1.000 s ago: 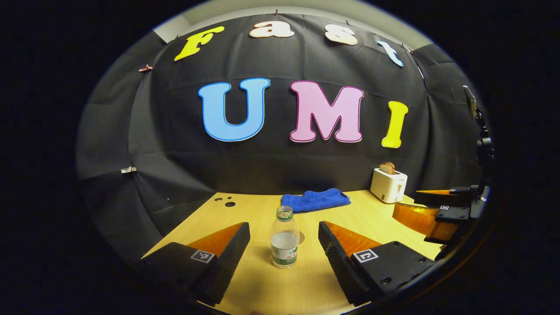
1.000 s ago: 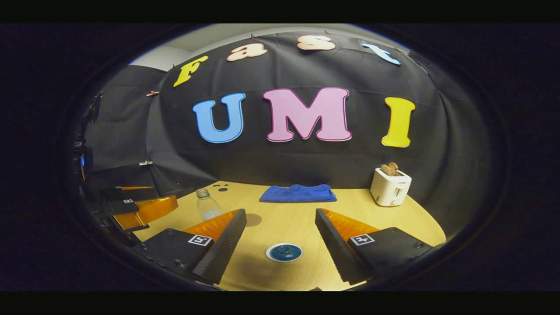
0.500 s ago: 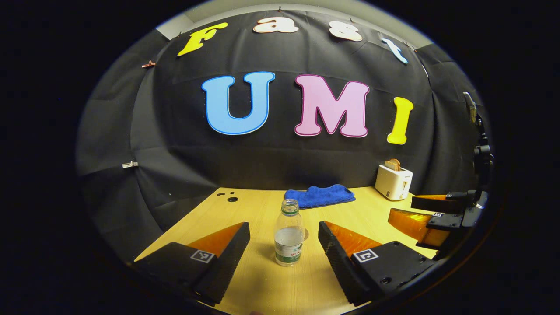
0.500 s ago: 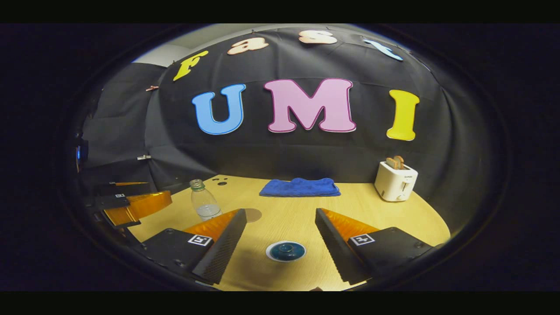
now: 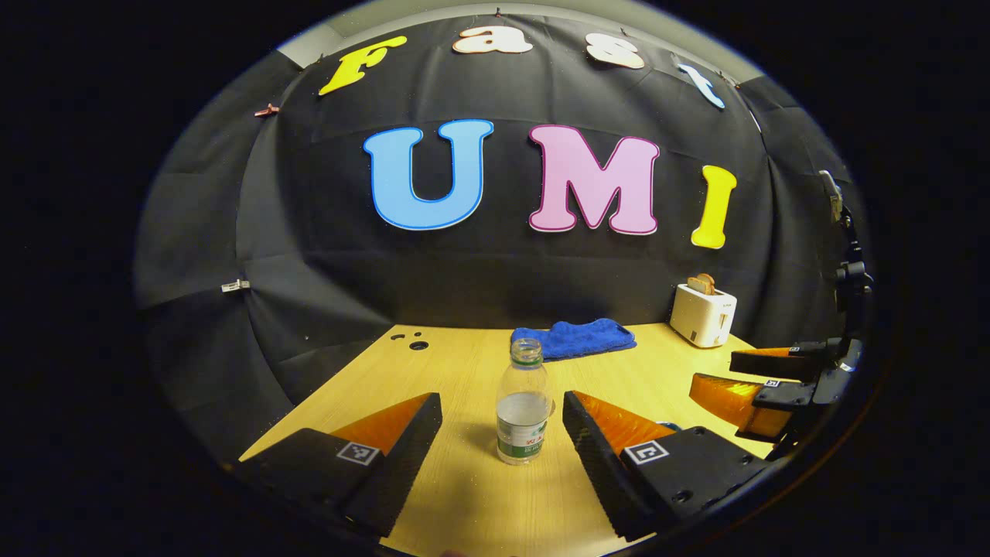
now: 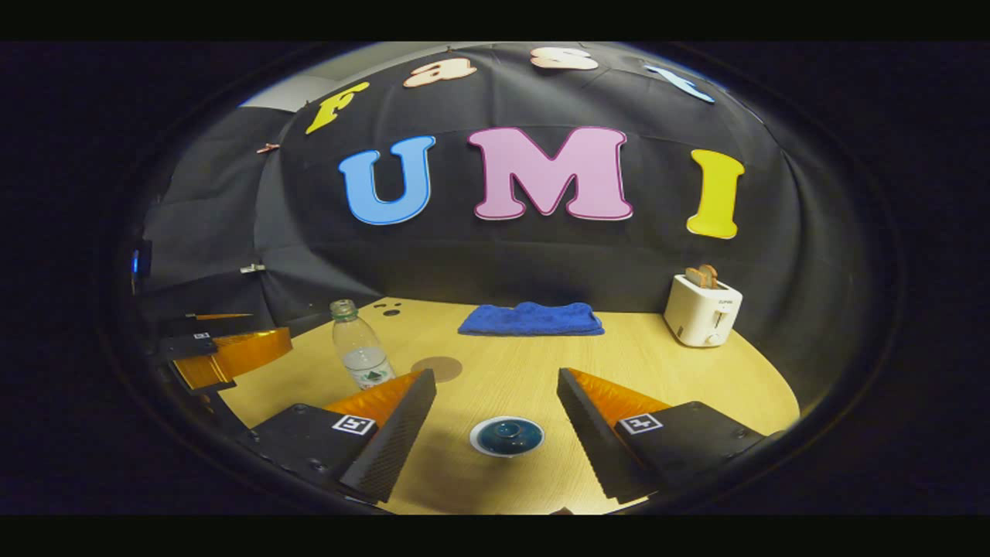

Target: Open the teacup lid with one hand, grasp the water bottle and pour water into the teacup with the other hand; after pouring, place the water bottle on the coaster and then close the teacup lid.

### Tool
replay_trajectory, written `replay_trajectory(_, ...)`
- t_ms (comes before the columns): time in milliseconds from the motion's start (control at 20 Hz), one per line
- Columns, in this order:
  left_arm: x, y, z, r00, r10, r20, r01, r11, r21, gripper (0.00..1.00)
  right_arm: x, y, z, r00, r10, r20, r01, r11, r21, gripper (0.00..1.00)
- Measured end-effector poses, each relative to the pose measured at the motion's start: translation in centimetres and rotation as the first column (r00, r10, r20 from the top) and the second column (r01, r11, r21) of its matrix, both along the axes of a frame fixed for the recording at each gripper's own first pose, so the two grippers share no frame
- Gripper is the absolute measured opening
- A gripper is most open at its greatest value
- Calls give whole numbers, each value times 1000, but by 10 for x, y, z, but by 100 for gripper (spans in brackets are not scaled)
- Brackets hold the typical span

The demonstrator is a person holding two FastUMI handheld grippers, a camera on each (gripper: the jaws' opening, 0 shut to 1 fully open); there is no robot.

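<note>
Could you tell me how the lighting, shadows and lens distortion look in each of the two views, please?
Left gripper view: fisheye bends the table edges; the water bottle is sharp and casts a soft shadow to its left. Right gripper view: dimmer and softer; the teacup lid shows a small highlight and the toaster leans with the curvature.

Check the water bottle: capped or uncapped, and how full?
Uncapped: the water bottle stands upright on the table, its neck open with no cap. Water reaches roughly halfway up.
</note>
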State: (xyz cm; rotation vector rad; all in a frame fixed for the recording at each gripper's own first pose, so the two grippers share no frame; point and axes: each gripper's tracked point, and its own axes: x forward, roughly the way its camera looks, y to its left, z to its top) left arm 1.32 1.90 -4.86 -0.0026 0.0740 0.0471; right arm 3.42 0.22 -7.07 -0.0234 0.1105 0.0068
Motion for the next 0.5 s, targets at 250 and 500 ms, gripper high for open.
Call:
replay_trajectory(250, 18, -7, -49, 997, -22, -73, 21, 1000, -17, 99, 18, -13, -41, 999, -28, -25, 27, 999, -36, 98)
replay_trajectory(500, 37, -8, -80, 994, -37, -98, 31, 998, -60, 99, 41, -19, -76, 1000, -21, -13, 19, 996, -89, 98)
